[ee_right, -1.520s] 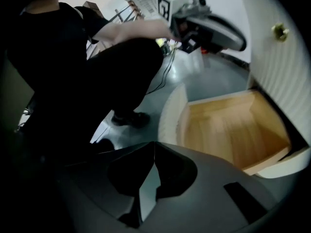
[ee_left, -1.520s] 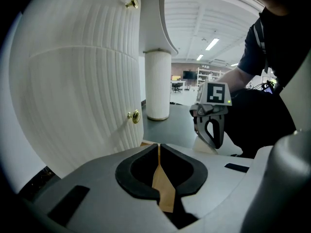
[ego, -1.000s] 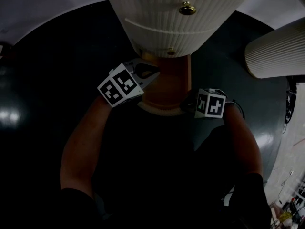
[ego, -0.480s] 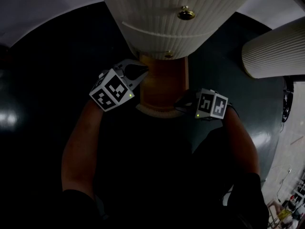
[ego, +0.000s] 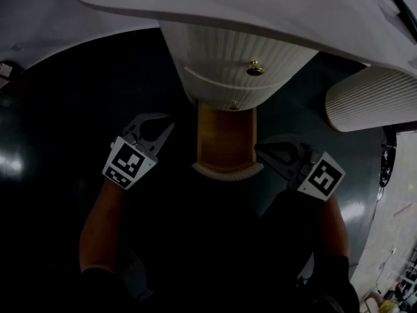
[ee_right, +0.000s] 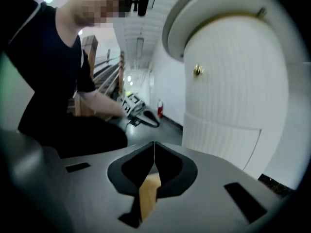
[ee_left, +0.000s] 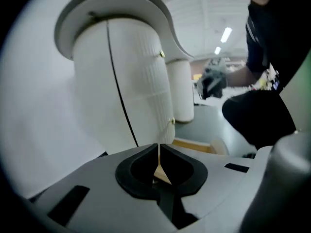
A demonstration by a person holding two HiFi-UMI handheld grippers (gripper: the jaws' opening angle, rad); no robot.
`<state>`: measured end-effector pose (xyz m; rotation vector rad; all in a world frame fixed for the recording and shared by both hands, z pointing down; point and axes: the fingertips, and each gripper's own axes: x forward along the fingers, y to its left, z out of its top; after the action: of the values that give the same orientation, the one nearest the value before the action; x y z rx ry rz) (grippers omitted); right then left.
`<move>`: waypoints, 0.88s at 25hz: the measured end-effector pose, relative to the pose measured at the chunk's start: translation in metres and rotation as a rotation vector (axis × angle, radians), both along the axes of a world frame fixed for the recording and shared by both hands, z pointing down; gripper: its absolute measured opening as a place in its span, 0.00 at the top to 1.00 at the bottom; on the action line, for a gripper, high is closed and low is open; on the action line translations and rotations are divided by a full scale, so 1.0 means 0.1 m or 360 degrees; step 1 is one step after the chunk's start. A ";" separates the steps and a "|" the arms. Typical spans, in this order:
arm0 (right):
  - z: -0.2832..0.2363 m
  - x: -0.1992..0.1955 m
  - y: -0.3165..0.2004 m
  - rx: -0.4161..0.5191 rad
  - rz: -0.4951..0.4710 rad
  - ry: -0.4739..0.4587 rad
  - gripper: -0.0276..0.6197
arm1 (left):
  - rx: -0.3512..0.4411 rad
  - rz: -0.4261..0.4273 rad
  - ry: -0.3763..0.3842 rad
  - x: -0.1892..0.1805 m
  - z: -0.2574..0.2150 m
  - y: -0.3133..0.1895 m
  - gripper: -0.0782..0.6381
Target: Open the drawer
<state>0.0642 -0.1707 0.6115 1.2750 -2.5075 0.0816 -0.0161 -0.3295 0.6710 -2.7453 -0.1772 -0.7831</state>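
A white ribbed round cabinet [ego: 238, 64] stands under a white tabletop [ego: 215, 5]. Its bottom drawer [ego: 225, 139] is pulled out toward me, showing a wooden inside and a curved white front [ego: 227, 170]. The drawer above it is closed and has a brass knob [ego: 255, 68]. My left gripper [ego: 158, 124] hangs left of the open drawer, shut, with nothing in it. My right gripper [ego: 272, 152] hangs right of the drawer's front, also shut and empty. The left gripper view has the closed tips [ee_left: 158, 147] before the cabinet [ee_left: 136, 81]. The right gripper view has the closed tips [ee_right: 154, 144] below the knob [ee_right: 198, 71].
A second white ribbed cylinder [ego: 371, 96] stands to the right of the cabinet on the dark glossy floor [ego: 58, 129]. The tabletop overhangs both grippers. A person in dark clothes [ee_right: 53, 81] crouches in front of the drawer.
Both grippers have risen and drawn apart from the drawer, the left one to the left, the right one to the right. The drawer stays pulled out. The head view has tilted up to the tabletop.
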 end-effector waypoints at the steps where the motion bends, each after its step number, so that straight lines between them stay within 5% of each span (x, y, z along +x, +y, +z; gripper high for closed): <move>1: -0.19 -0.01 -0.04 0.0087 0.0084 -0.0086 0.93 | -0.0096 -0.0066 0.0096 -0.03 -0.22 0.07 0.86; 6: -1.23 -0.26 -0.10 0.0197 0.0318 -0.0217 0.93 | -0.0299 -0.0184 0.0569 -0.08 -1.77 0.58 0.86; 8: -1.76 -0.37 -0.04 0.0187 0.0360 -0.0255 0.93 | -0.0392 -0.0260 0.0644 -0.12 -2.36 0.76 0.86; 11: -2.49 -0.39 0.07 0.0165 0.0403 -0.0366 0.93 | -0.0439 -0.0320 0.0627 -0.13 -3.06 0.94 0.86; 16: -3.41 -0.38 0.33 0.0067 0.0457 -0.0577 0.93 | -0.0239 -0.0153 0.0396 -0.22 -3.91 1.32 0.87; 22: -4.58 -0.38 0.62 0.0100 0.0513 -0.0572 0.93 | -0.0318 -0.0163 0.0451 -0.21 -5.05 1.69 0.87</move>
<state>0.0263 -0.1086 0.1536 1.8228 -2.5776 0.3360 -0.0374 -0.1602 0.1662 -3.0370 -0.0588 -0.4107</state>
